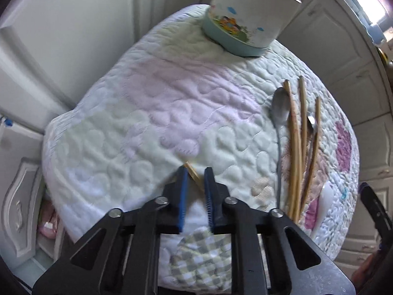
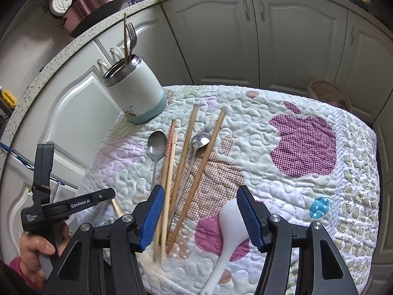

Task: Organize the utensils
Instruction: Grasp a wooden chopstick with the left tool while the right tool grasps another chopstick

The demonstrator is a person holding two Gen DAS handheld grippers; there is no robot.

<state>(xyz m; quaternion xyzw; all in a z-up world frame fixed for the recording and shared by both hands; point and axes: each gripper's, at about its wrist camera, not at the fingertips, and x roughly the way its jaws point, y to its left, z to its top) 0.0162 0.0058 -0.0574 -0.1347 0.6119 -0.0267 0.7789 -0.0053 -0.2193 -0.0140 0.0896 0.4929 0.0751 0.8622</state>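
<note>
On the left hand-held gripper (image 2: 111, 193), clamping a chopstick (image 1: 192, 173), reads "GenRobot.AI"

Quilted patchwork cloth (image 2: 282, 113) with purple apple patch (image 2: 303, 145) beneath and ahead of the right gripper; white cabinet doors (image 2: 282, 36) beyond; rice cooker (image 2: 91, 2) on speckled countertop (image 2: 73, 46), far left

The left gripper (image 1: 195, 174) points steeply down, its jaws drawn nearly together with a narrow gap between the blue pads. The right gripper (image 2: 200, 196) tilts down too, jaws spread wide. A hand (image 2: 36, 250) grips the left gripper's handle.
</note>
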